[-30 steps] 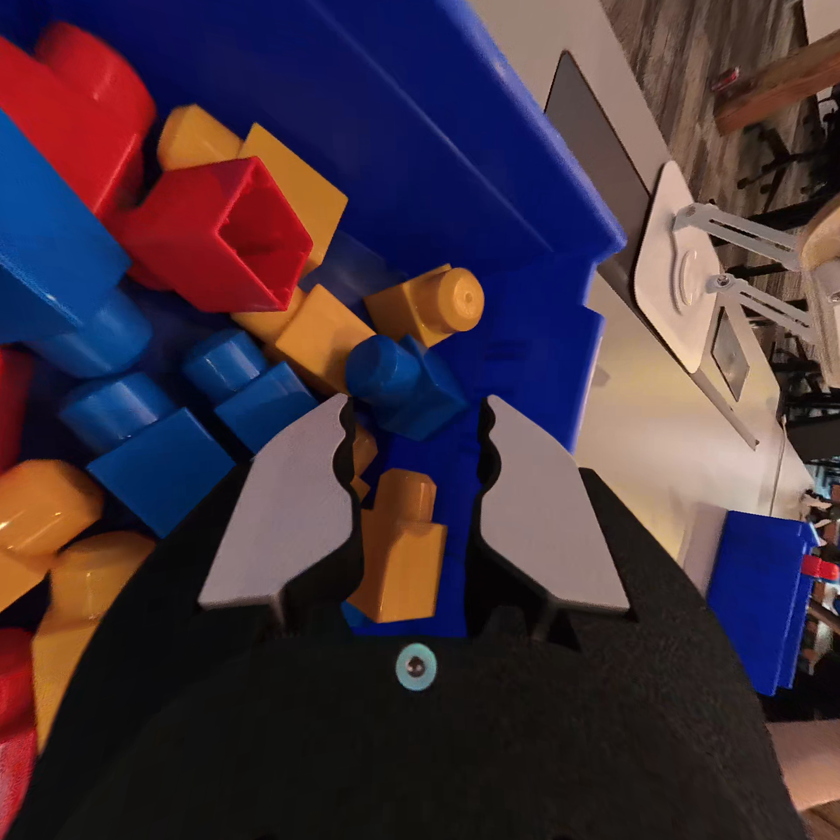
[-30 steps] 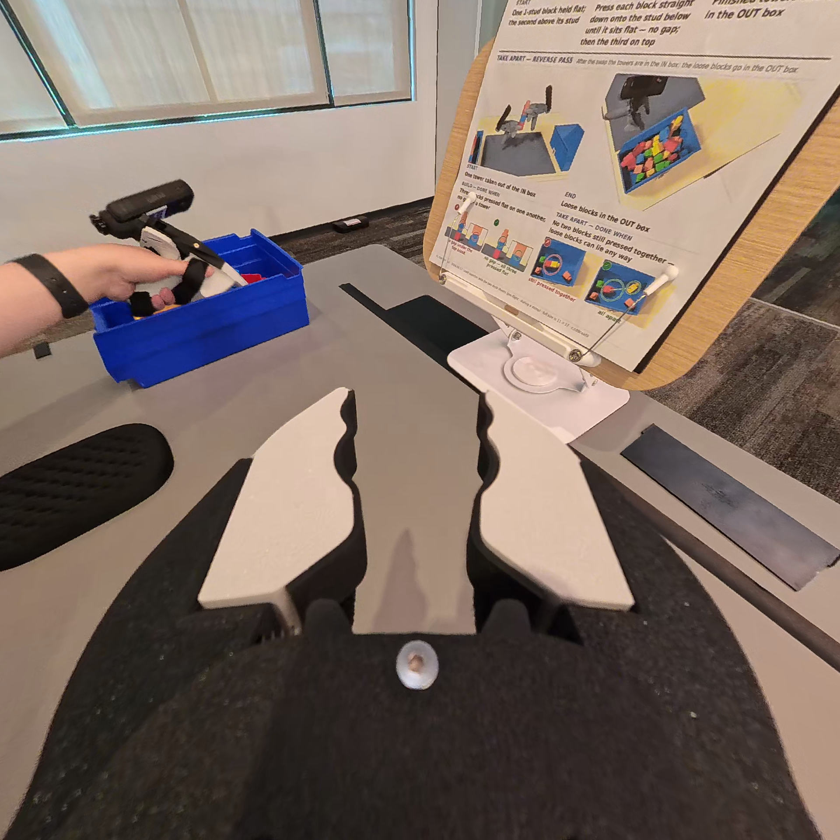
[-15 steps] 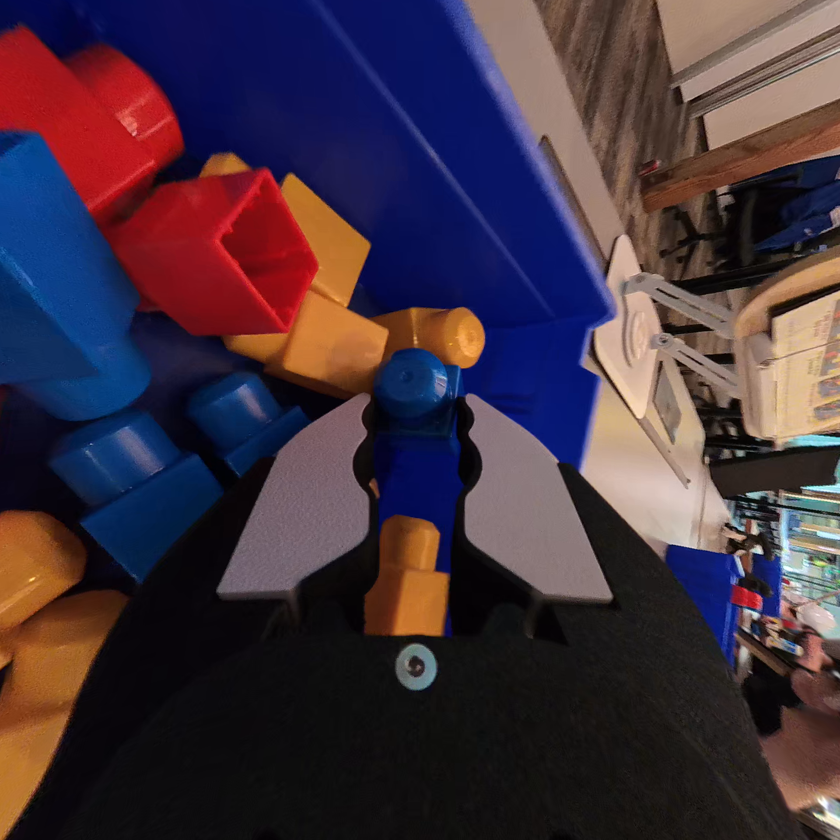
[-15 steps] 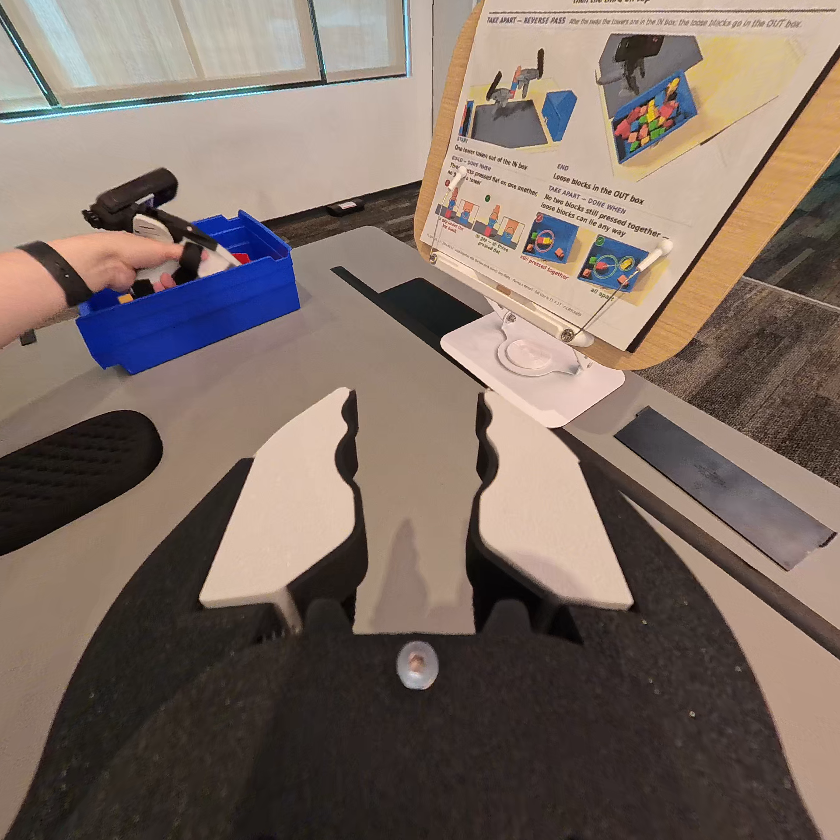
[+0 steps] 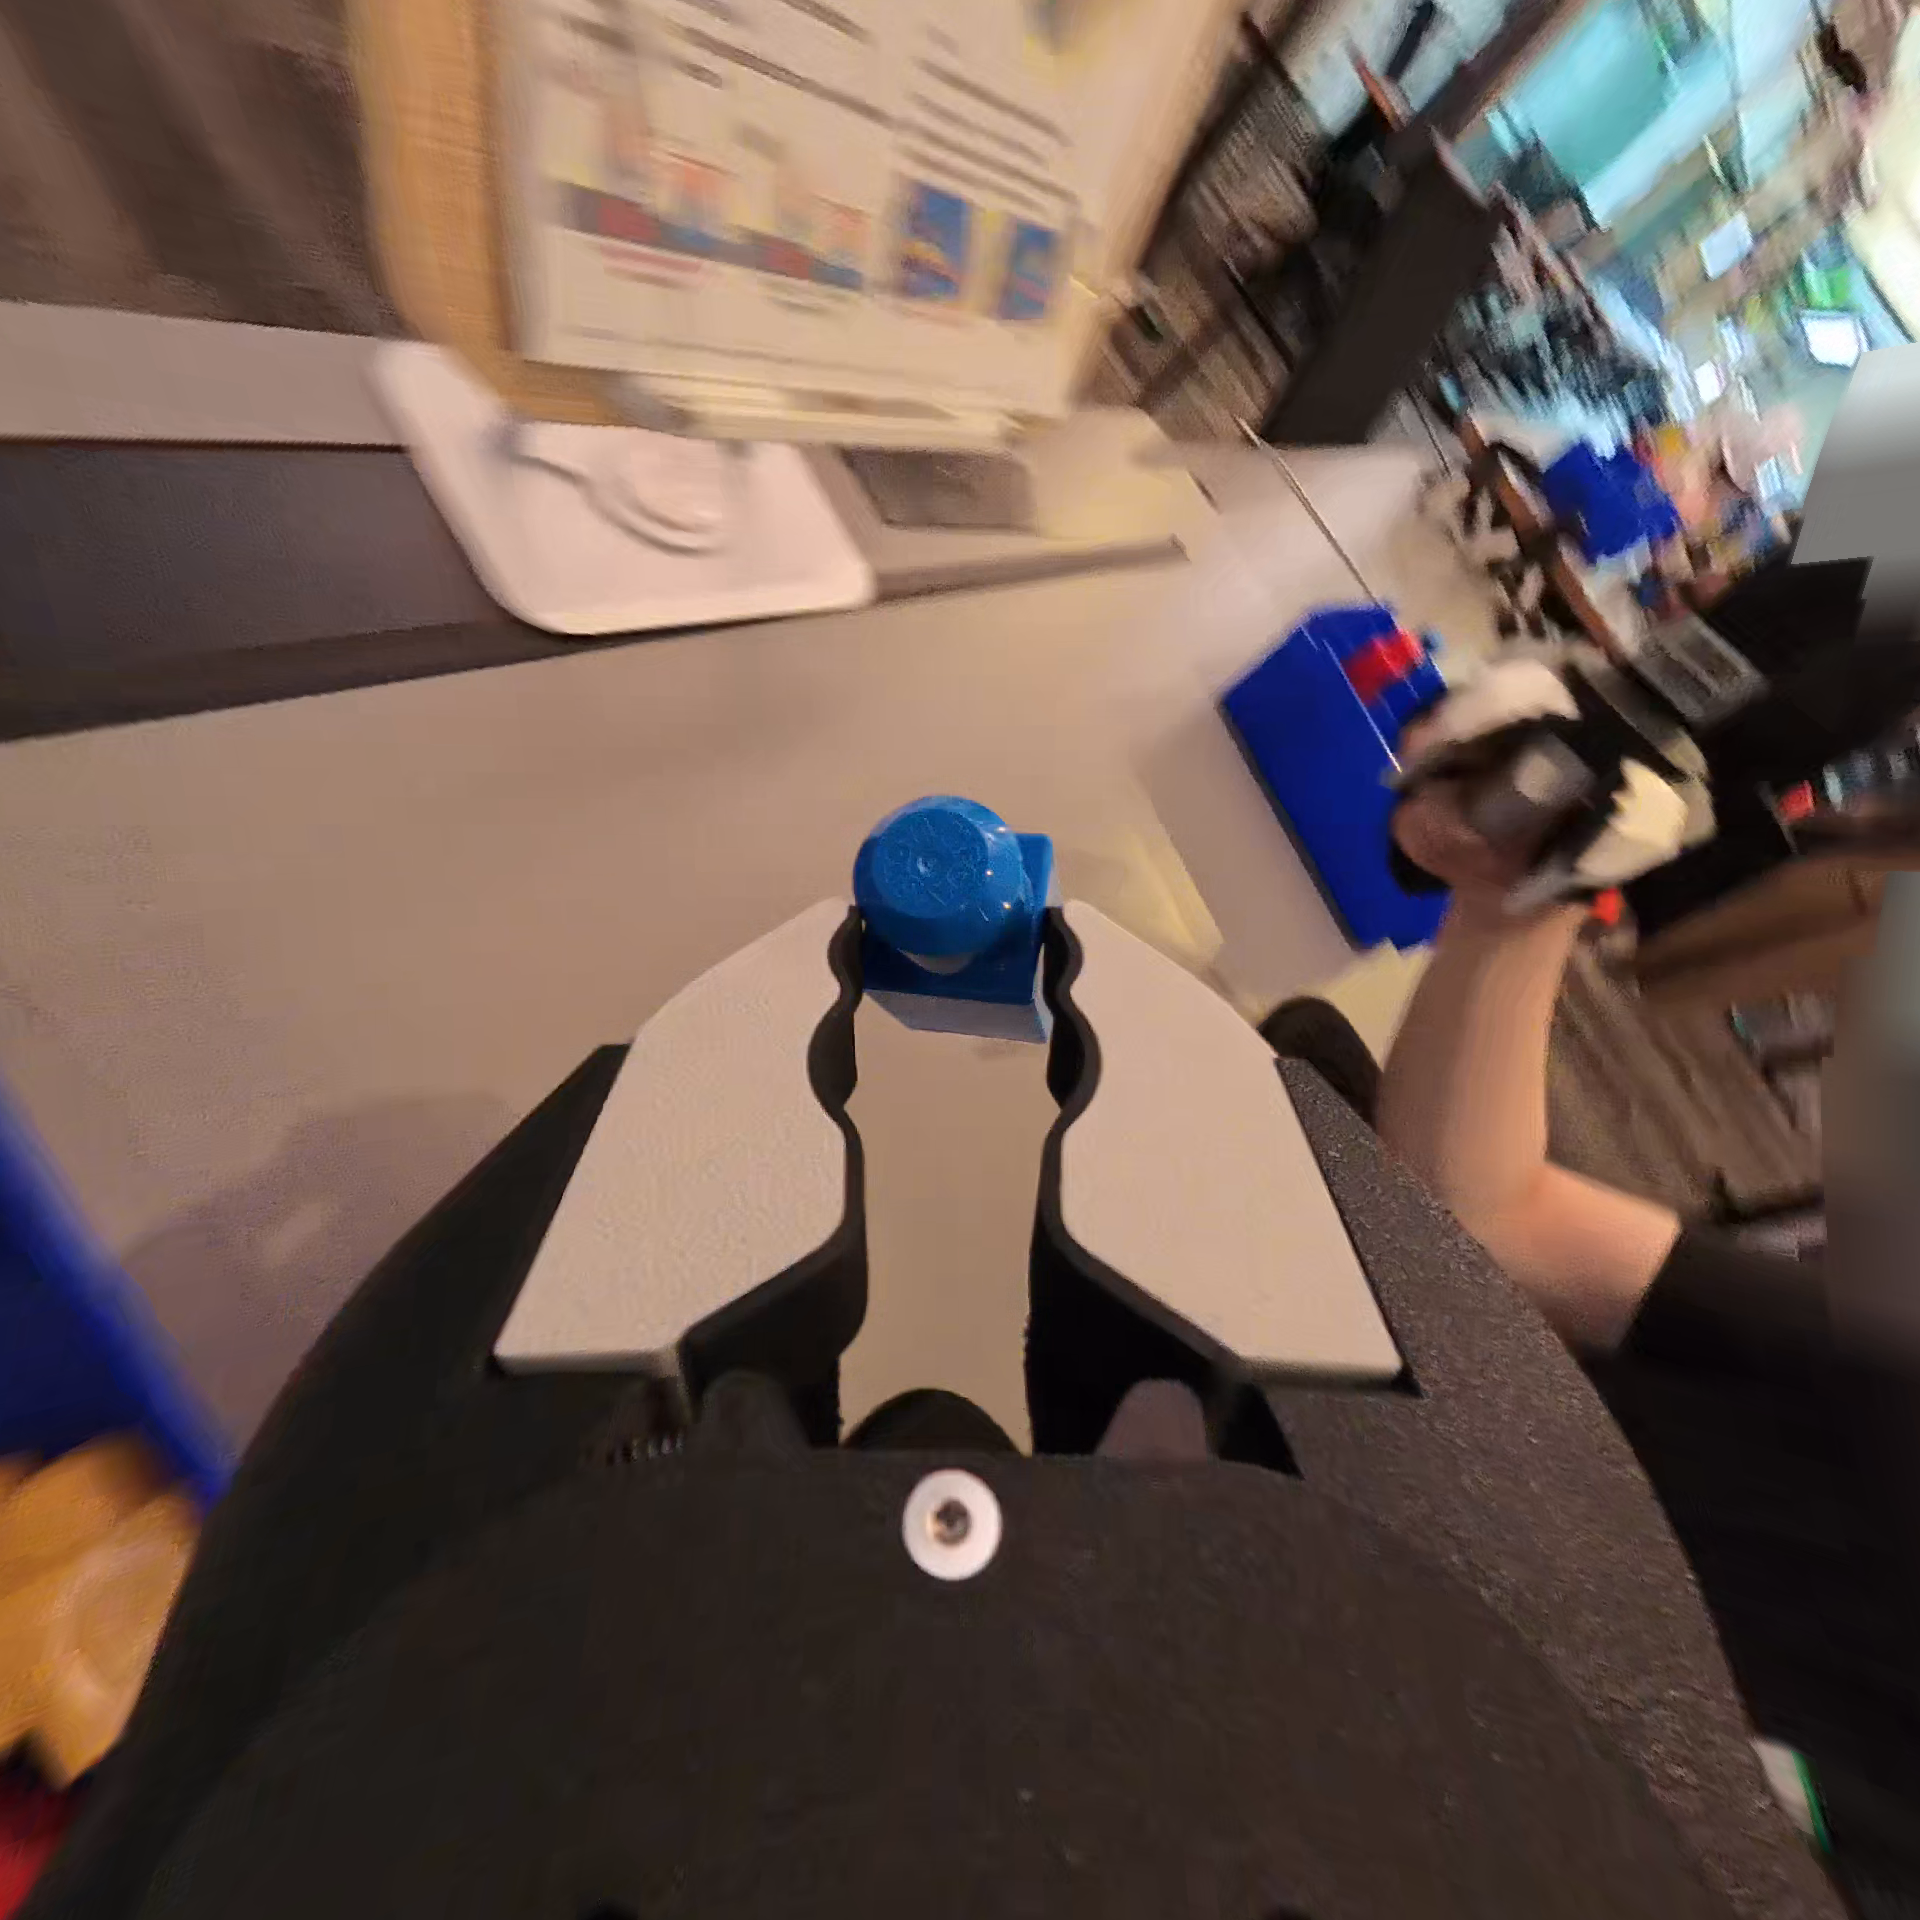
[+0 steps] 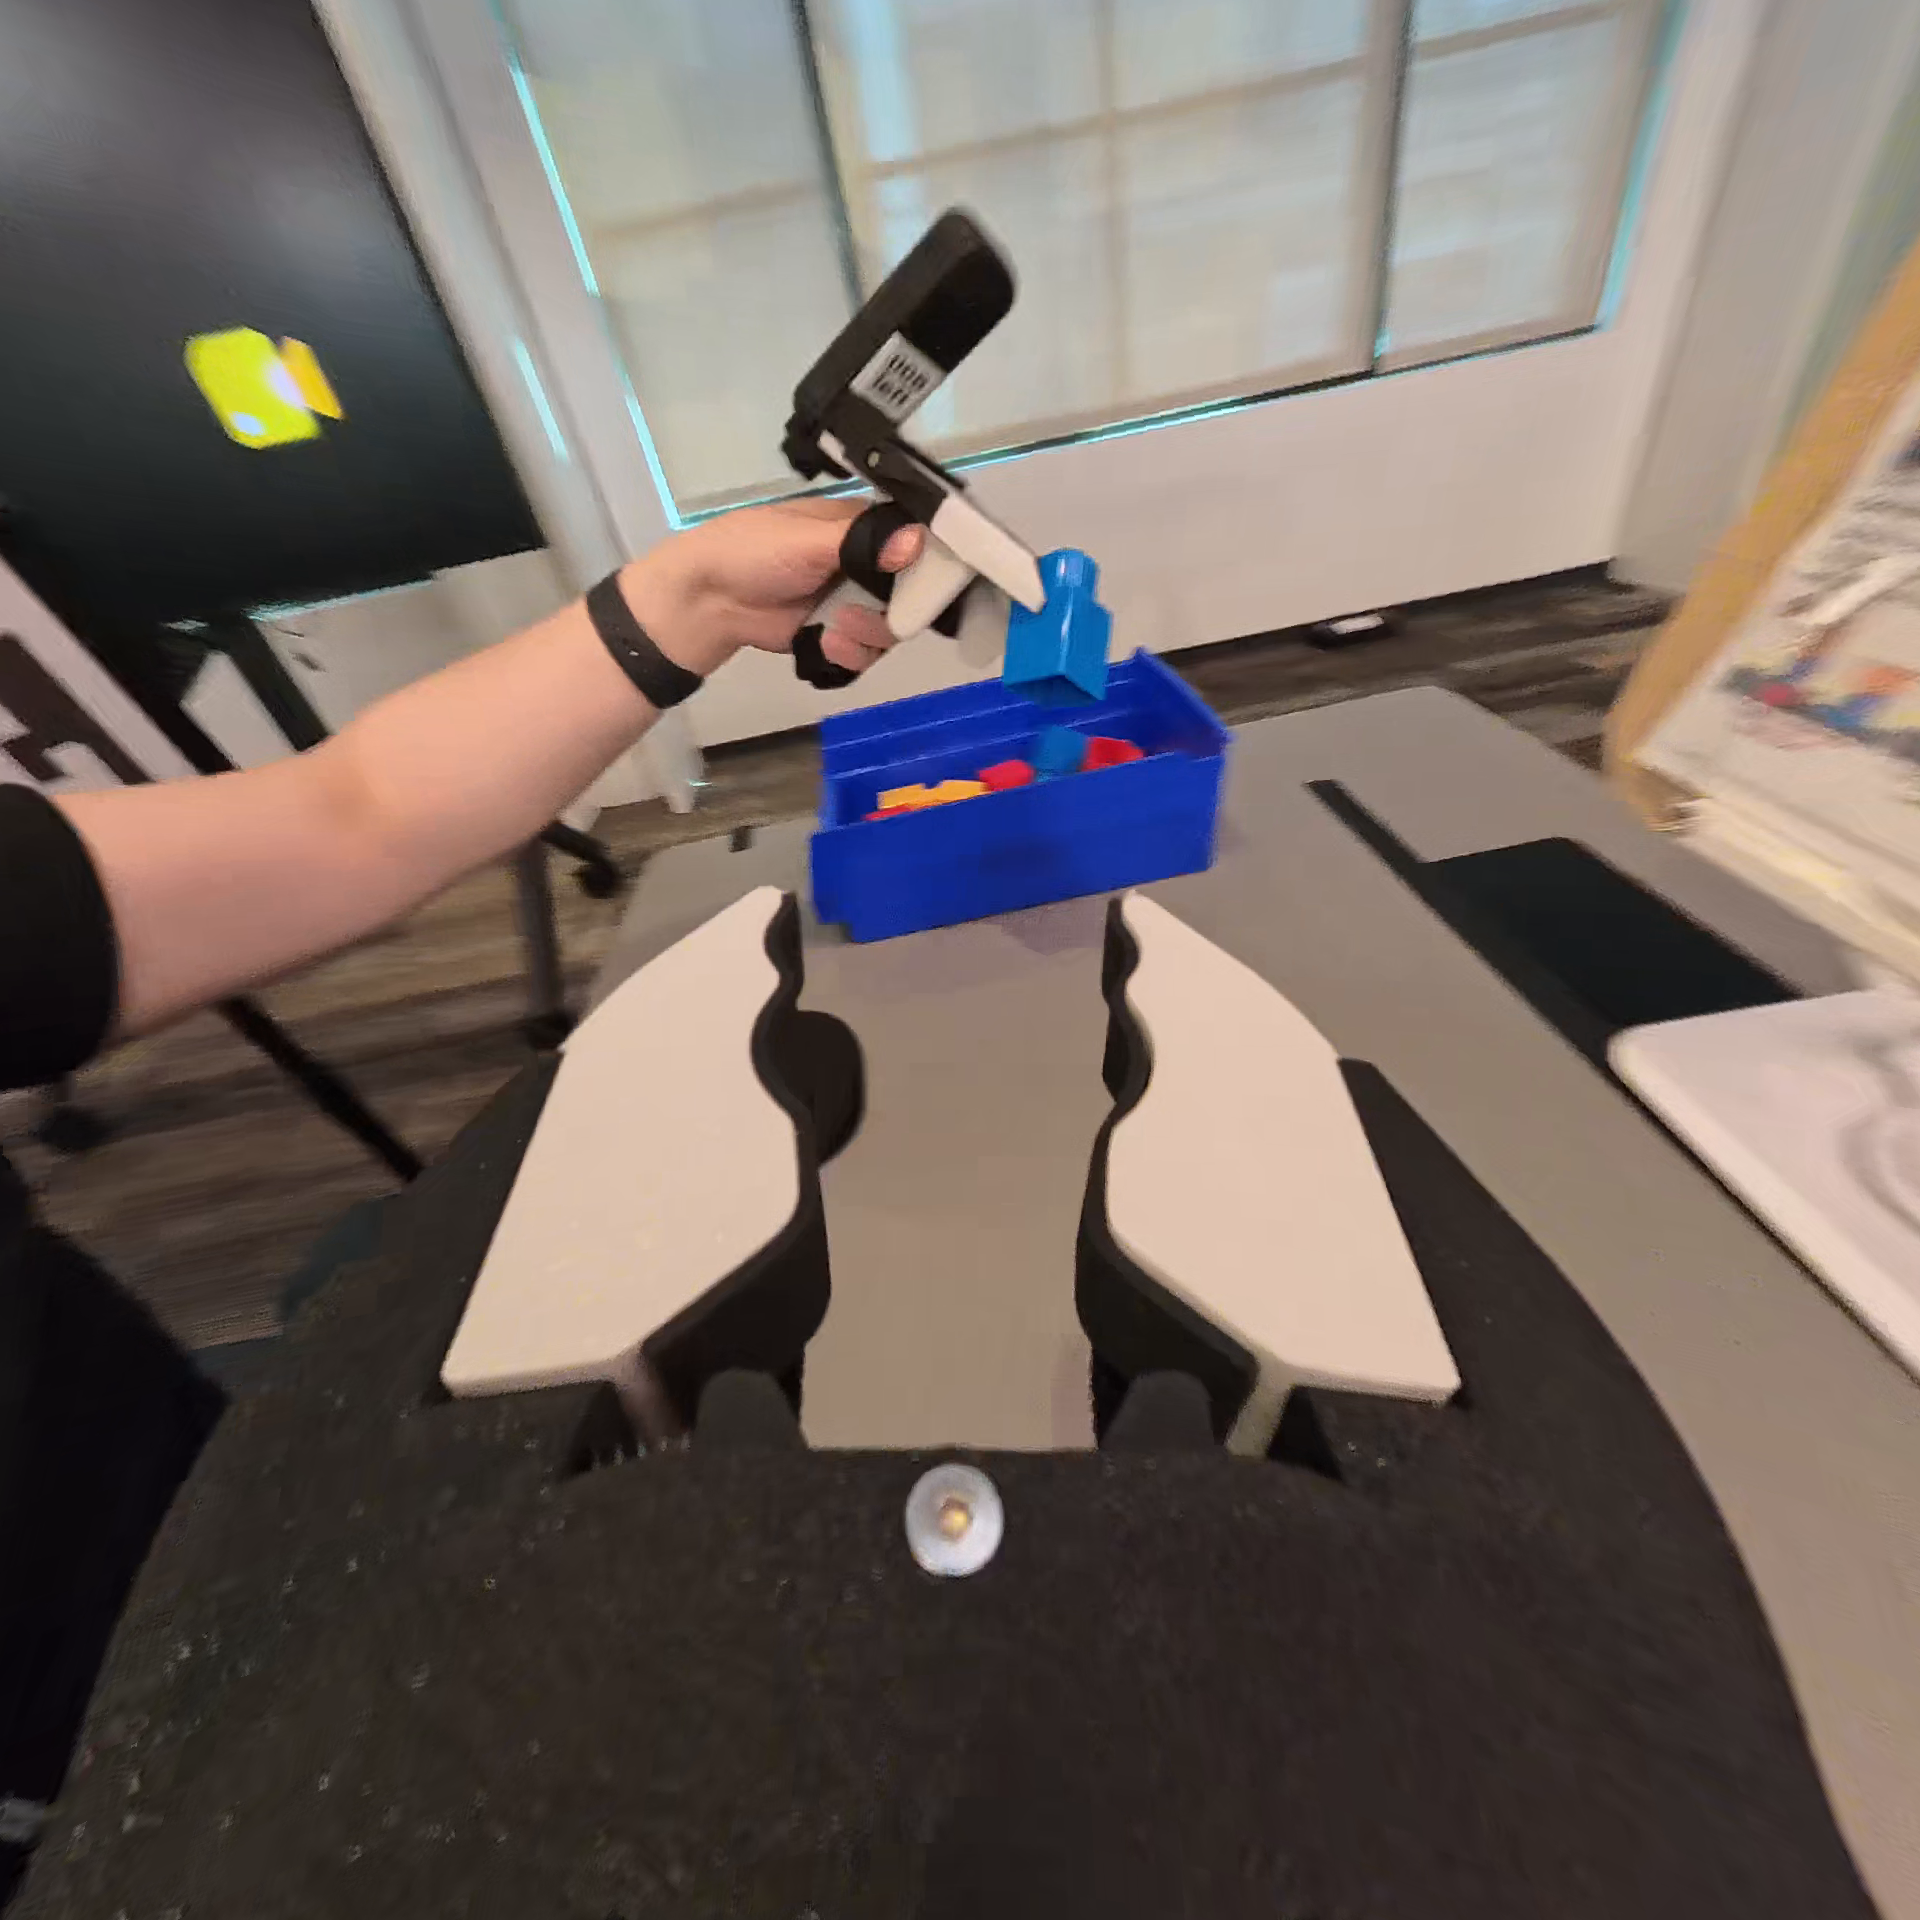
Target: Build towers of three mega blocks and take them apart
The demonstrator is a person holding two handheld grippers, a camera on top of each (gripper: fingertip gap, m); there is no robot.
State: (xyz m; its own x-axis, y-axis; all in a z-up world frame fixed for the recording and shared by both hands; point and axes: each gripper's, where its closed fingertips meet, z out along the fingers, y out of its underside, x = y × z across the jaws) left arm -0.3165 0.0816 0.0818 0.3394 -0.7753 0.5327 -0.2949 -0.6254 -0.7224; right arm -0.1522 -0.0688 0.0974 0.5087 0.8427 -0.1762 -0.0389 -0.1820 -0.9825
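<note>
My left gripper point(image 5: 951, 951) is shut on a blue one-stud block point(image 5: 961, 935), stud pointing away from the camera, held in the air above the grey table point(image 5: 520, 883). In the right wrist view the left gripper point(image 6: 1013, 613) holds the same blue block point(image 6: 1060, 644) just above the blue bin point(image 6: 1018, 847), which holds red, yellow and blue blocks point(image 6: 997, 779). My right gripper point(image 6: 951, 935) is open and empty over the table, in front of that bin. It shows blurred at the right of the left wrist view point(image 5: 1538, 800).
A white stand point(image 5: 623, 520) carries an instruction board point(image 5: 779, 208) at the table's far side. A second blue bin point(image 5: 1330, 800) sits near the right hand. The first bin's edge point(image 5: 62, 1299) and yellow blocks point(image 5: 73, 1579) lie at lower left. A black strip point(image 6: 1558, 925) crosses the table. My right fingertips sit around 25 cm from my left ones.
My left gripper closed on the blue block in the bin, then lifted it out and swung towards the table. My right gripper turned left to face the bin, staying open.
</note>
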